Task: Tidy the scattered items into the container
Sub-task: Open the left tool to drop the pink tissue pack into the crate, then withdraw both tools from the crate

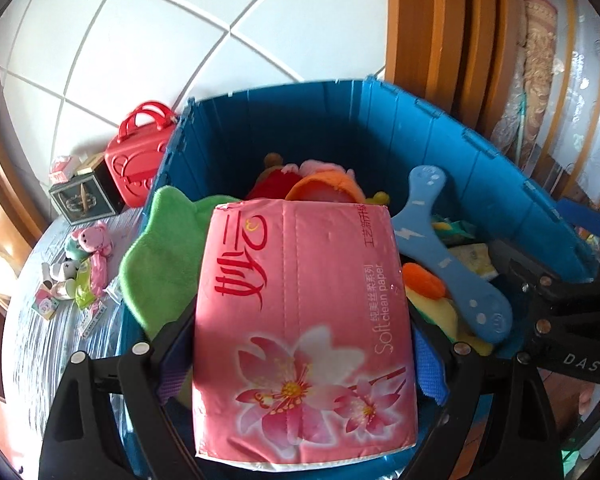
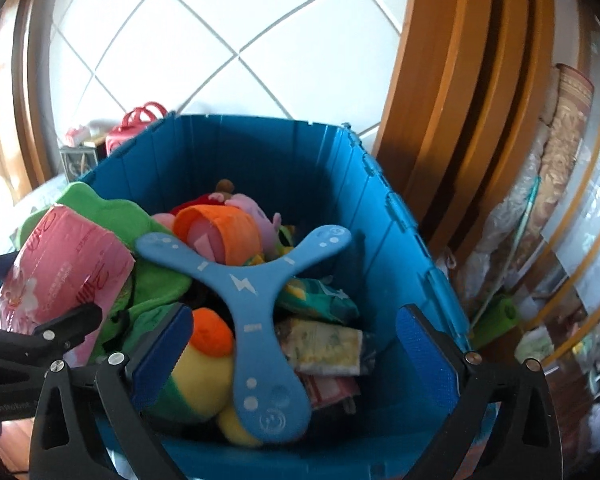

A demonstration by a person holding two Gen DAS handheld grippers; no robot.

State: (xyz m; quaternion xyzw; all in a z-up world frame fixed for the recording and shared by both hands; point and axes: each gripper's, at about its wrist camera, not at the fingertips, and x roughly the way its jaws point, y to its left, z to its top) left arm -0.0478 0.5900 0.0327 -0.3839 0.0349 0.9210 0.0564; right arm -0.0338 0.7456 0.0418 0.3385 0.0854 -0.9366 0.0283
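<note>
Tongs on the left hand [image 1: 300,364] are gripping a pink, flower-printed plastic pack of soft tissue paper [image 1: 304,328] by its two long sides, carrying it lengthwise above the near-left part of the deep blue ribbed plastic container [image 1: 340,128], presumably so it can drop flat on the pile. Right tongs [image 2: 296,344] are standing wide and empty over the near edge of that container, their blue pads [image 2: 428,356] well clear of the light-blue three-armed foam boomerang [image 2: 256,300], which is lying loose on top of the load, so it looks already delivered. Under and around it are sitting a green plush cloth [image 2: 112,216], an orange plush toy [image 2: 220,232], a yellow-and-green stuffed toy [image 2: 196,376] and some crumpled snack packets [image 2: 324,340]. Both pairs of tongs are pointing forward and steeply downward into the bin, side by side, the left set showing at the left edge of the right camera. Outside, on the silvery-covered bench [image 1: 32,340], small plush toys and packets [image 1: 80,272] are still waiting, beside a red toy handbag [image 1: 140,152] and a dark square box [image 1: 84,196].
</note>
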